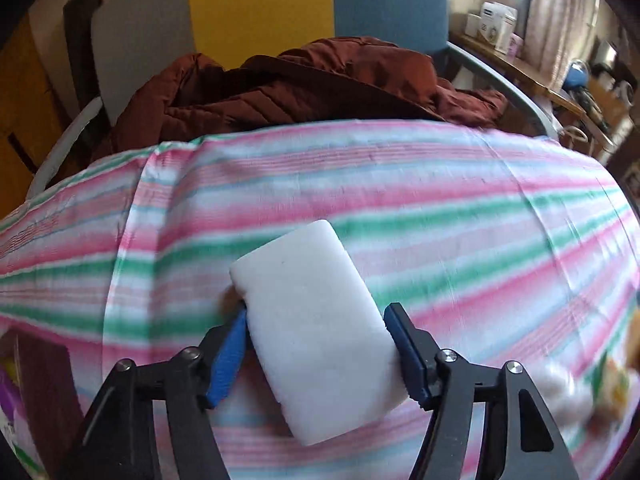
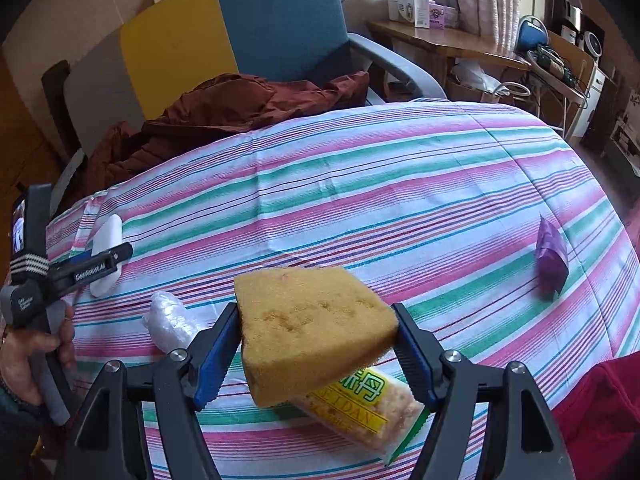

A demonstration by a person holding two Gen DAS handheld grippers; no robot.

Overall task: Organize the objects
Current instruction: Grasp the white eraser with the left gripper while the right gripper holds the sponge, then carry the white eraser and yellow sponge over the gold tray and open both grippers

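Note:
My left gripper (image 1: 316,320) is shut on a white foam block (image 1: 316,328) and holds it above the striped cloth (image 1: 360,184). In the right wrist view the left gripper (image 2: 108,258) shows at the far left with the white block (image 2: 107,236) in it. My right gripper (image 2: 316,320) is shut on a yellow sponge (image 2: 312,328) above the cloth. Under it lies a yellow-green snack packet (image 2: 368,408). A clear plastic wad (image 2: 170,320) lies to its left. A purple packet (image 2: 550,256) lies at the right.
A brown jacket (image 2: 224,116) lies on the chair (image 2: 280,20) behind the table. A wooden desk (image 2: 448,44) with boxes stands at the back right. A red cloth (image 2: 600,408) is at the table's near right.

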